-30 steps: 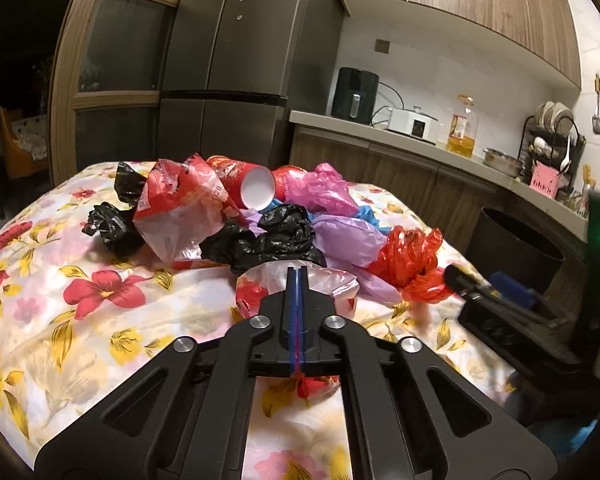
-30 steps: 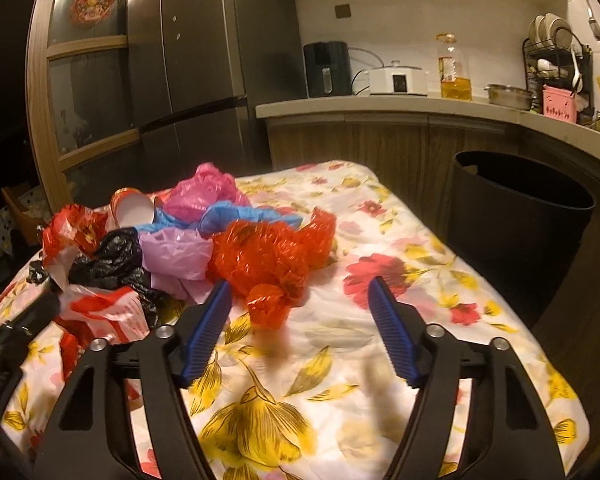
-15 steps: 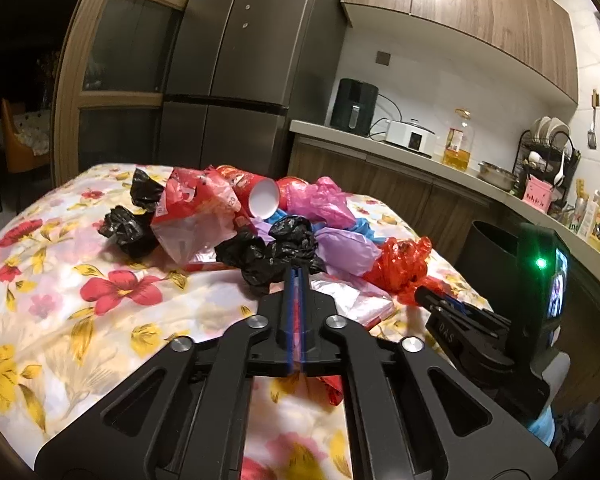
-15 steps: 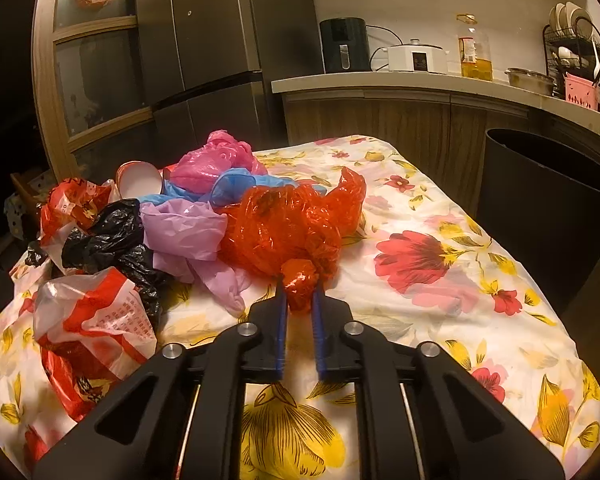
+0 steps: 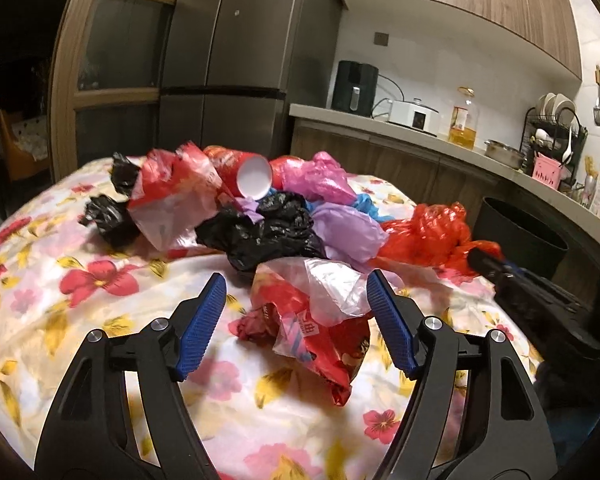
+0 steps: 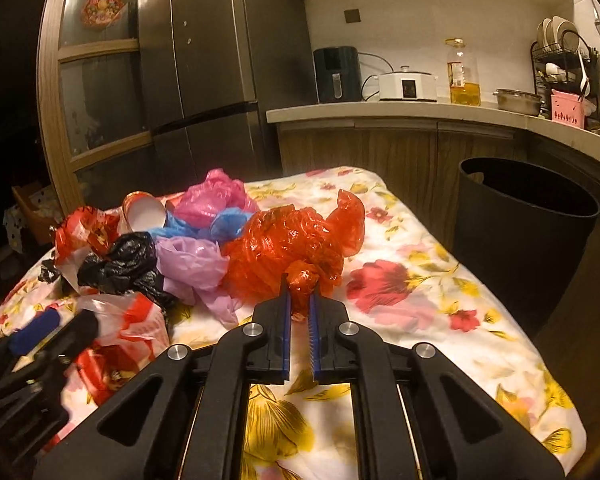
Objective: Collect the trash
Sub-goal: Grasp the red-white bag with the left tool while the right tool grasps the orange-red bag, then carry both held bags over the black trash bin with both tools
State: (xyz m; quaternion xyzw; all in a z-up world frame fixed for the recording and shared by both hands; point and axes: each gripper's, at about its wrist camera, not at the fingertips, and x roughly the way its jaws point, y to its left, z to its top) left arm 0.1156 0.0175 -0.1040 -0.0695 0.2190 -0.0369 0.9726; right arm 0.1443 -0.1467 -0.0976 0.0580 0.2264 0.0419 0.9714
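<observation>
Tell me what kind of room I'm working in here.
Most likely a home kitchen: a tall fridge, a countertop carrying a rice cooker, and a dish rack with plates.

Left tool point(image 5: 296, 312) held low over the desk point(image 5: 40, 288), angled slightly downward, its blue-padded jaws just sprung wide apart; a crumpled red-and-white bag point(image 5: 312, 320) lies loose between them, no pad pressing on it. Right tool point(image 6: 299, 320), at the same shallow downward tilt, has its jaws drawn nearly together after closing further, pinching the near twisted end of the red bag point(image 6: 292, 244) between the blue pads. The right tool's black tip shows at the right edge of the left view; the left tool's sits at the near left of the right view.
</observation>
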